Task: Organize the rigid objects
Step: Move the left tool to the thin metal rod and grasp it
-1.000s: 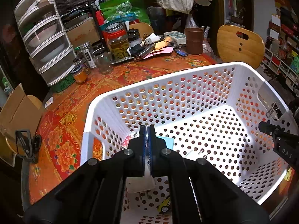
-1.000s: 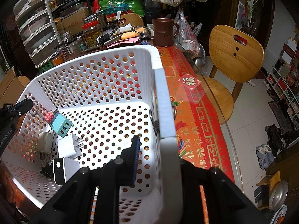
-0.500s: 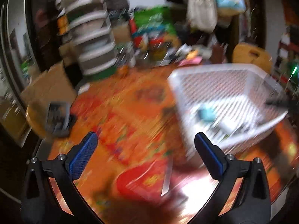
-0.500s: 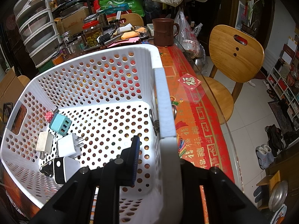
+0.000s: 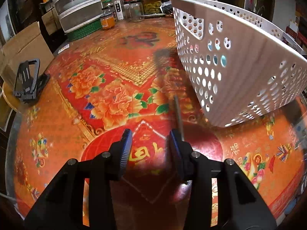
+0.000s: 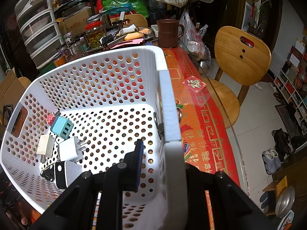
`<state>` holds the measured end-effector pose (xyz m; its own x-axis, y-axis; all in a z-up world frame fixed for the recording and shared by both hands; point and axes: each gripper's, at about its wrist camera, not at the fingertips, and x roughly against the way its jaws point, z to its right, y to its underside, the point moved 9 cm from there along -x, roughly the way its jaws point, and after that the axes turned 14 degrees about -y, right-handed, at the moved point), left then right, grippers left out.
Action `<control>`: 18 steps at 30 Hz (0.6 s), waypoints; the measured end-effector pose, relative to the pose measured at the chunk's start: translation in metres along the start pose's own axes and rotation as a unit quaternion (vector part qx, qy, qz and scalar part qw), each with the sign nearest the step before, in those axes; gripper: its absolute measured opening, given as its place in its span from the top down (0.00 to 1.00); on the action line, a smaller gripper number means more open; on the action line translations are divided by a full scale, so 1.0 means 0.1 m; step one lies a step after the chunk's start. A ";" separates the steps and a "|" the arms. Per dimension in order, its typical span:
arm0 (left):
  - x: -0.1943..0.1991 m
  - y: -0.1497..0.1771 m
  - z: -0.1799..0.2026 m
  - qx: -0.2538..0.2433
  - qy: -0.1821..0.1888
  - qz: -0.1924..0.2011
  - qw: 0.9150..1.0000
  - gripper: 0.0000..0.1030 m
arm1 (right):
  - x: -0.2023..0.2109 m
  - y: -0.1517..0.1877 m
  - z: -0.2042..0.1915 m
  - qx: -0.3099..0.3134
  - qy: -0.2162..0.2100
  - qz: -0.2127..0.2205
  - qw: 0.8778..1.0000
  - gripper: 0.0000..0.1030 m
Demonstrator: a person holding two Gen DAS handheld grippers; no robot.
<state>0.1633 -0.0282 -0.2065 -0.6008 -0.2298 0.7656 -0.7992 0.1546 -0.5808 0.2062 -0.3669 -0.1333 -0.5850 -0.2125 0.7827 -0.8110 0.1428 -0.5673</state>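
Observation:
A white perforated basket stands on the table; its outer wall shows in the left wrist view. My right gripper is shut on the basket's right rim, one finger inside, one outside. In the basket lie a teal USB charger, a white plug adapter, a cream adapter and a black-and-white charger. My left gripper is open and empty, low over the red floral tablecloth, left of the basket.
A black folding stand sits at the table's left edge. Jars, stacked drawers and a brown mug crowd the far side. A wooden chair stands right of the table.
My left gripper let go of the cream adapter in the basket, opened, and moved out and down to the left of the basket. My right gripper has not moved.

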 end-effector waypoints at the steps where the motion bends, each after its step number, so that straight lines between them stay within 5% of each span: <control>1: 0.01 -0.01 0.02 0.003 0.006 -0.002 1.000 0.62 | 0.00 0.00 0.00 0.000 0.000 0.001 1.000 0.80; 18: 0.33 0.07 0.33 0.014 0.052 0.019 0.998 0.61 | 0.00 0.00 -0.01 0.000 0.000 0.000 1.000 0.80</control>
<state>0.1379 -0.0669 -0.1947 -0.6303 -0.1237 0.7664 -0.7759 0.1342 -0.6164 0.2059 -0.3663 -0.1332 -0.5855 -0.2123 0.7823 -0.8106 0.1425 -0.5680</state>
